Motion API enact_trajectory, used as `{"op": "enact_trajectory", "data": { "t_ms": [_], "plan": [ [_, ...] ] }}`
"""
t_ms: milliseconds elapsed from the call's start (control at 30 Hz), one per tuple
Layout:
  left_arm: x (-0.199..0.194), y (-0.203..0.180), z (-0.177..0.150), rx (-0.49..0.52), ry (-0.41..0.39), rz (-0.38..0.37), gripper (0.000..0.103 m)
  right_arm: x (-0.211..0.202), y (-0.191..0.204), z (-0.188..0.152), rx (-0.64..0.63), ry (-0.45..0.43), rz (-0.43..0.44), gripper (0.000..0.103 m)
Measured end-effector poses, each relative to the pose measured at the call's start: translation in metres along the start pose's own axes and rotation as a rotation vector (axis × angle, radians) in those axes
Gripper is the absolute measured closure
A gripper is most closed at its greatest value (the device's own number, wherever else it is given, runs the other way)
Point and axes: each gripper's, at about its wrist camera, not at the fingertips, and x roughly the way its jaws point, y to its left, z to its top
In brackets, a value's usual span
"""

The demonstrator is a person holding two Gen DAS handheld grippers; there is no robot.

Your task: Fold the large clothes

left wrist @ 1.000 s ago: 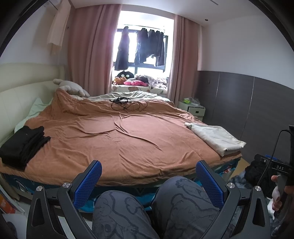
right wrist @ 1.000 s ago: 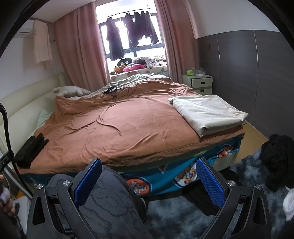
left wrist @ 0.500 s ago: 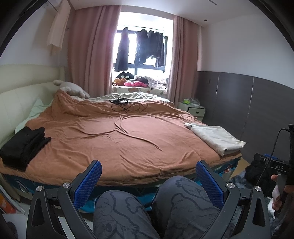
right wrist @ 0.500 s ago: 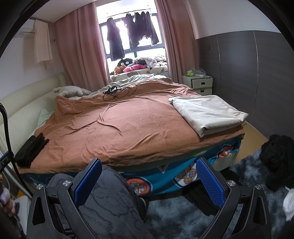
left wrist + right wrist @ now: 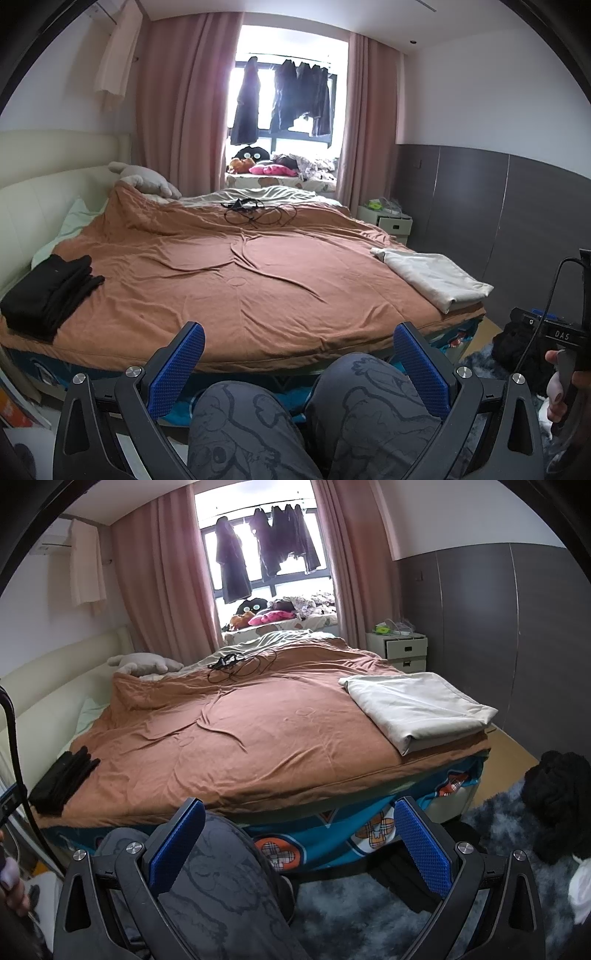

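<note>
Folded: black stack [image 5: 48, 288] at bed's [image 5: 240, 295] left edge, cream piece [image 5: 417, 709] at right corner; unfolded black heap [image 5: 557, 797] on floor; left tool [image 5: 295, 373], right tool [image 5: 295, 853] wide, empty.

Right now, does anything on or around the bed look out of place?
Yes: a tangle of black cables lies loose on the brown cover near the far end, and a black heap of clothing sits on the floor rug at the right.
</note>
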Motion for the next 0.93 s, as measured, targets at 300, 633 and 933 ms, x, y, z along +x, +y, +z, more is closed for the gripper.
{"op": "enact_trajectory", "data": {
  "t_ms": [300,633,933],
  "plan": [
    [-0.001,-0.001,0.0,-0.003,-0.005,0.006,0.001,-0.001,0.001,-0.001,0.001,0.001,0.0,0.0],
    [-0.005,0.0,-0.001,-0.012,-0.013,0.004,0.001,-0.004,0.0,-0.002,0.004,0.002,-0.001,0.0],
    [-0.014,-0.002,-0.002,-0.028,-0.026,0.003,0.001,-0.008,0.001,-0.004,0.003,0.0,0.002,0.0]
  ]
}}
